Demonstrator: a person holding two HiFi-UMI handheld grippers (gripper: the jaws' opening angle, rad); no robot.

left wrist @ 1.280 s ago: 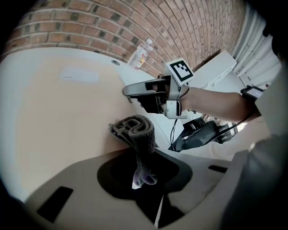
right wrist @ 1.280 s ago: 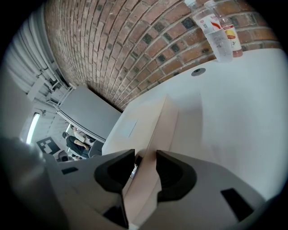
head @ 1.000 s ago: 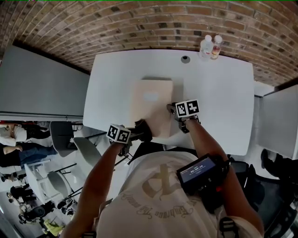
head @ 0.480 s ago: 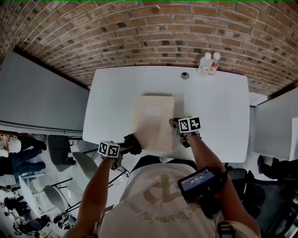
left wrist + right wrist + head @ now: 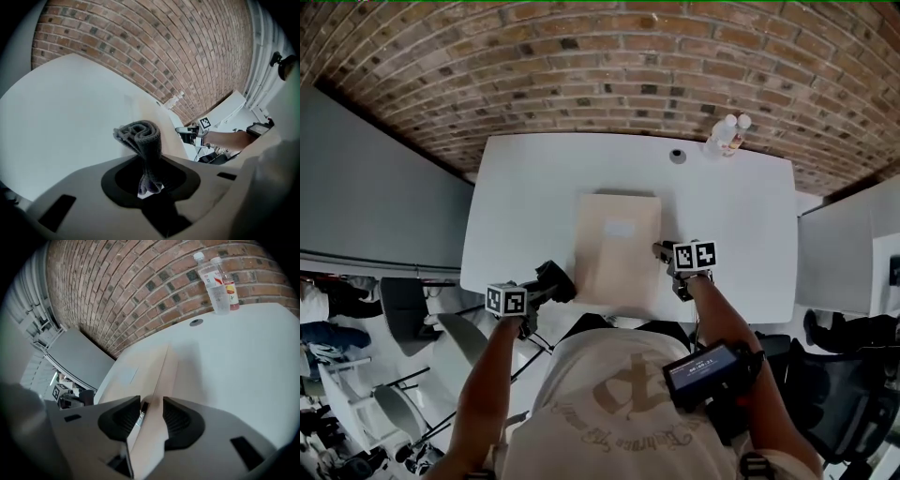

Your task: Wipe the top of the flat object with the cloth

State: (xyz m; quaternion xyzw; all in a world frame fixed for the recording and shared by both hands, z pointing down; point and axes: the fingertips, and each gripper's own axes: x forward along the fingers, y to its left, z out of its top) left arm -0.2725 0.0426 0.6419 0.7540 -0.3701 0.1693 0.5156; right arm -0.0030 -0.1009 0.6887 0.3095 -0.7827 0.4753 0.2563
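Observation:
A flat tan box point(image 5: 617, 248) lies in the middle of the white table point(image 5: 516, 206). My right gripper point(image 5: 667, 255) is shut on its near right edge; in the right gripper view the box point(image 5: 136, 376) edge runs between the jaws of that gripper point(image 5: 151, 414). My left gripper point(image 5: 542, 286) is shut on a bunched dark grey cloth point(image 5: 556, 279). It is just left of the box's near left corner, at the table's near edge. In the left gripper view the cloth point(image 5: 140, 140) sticks up out of the left gripper point(image 5: 149, 180), with the box point(image 5: 171, 140) beyond it.
Two plastic bottles point(image 5: 727, 134) stand at the far right of the table, next to a small round cable port point(image 5: 677, 156). A brick wall point(image 5: 600, 66) runs behind. Grey chairs point(image 5: 459, 333) stand at the near left, and another white table point(image 5: 844, 262) at the right.
My left gripper has carried the cloth left and back, off the box's near left corner to the table's near edge. My right gripper has kept its hold on the box edge.

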